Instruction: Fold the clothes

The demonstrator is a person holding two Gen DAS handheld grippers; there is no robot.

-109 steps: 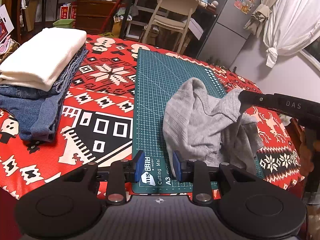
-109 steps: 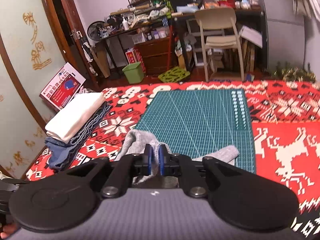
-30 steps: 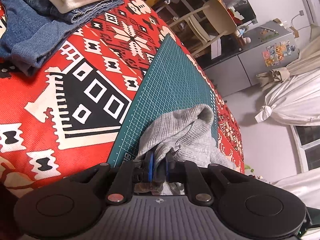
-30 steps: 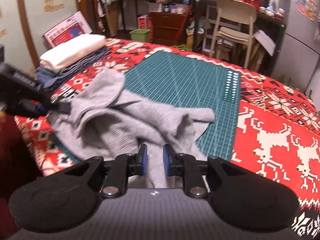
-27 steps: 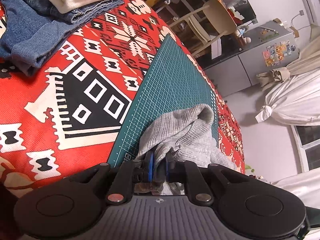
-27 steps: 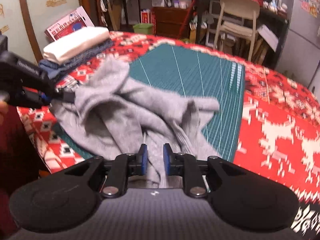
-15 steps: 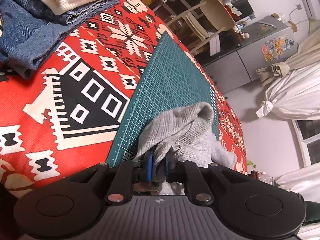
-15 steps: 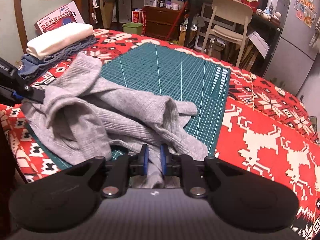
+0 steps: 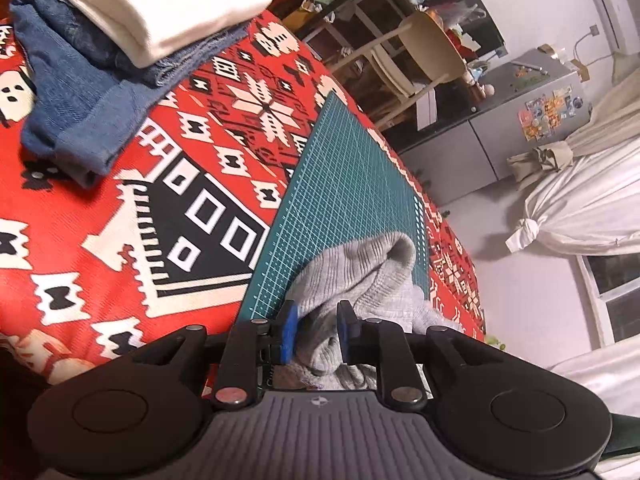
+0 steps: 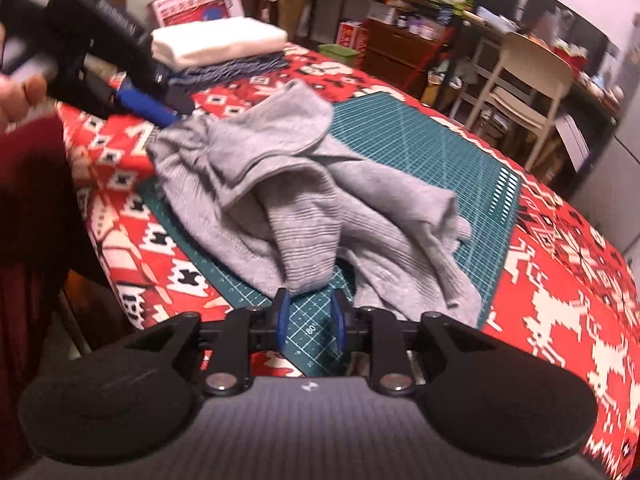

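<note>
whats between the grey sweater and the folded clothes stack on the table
In the left wrist view, a strip of green cutting mat and then bare red patterned tablecloth separate the grey sweater from the folded stack. Nothing else lies there.

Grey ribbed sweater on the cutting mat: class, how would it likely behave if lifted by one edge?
The grey ribbed sweater would probably flop and drape; it already lies in loose folds. Its thick knit suggests moderate weight. It seems unlikely to slip on the green cutting mat.
</note>
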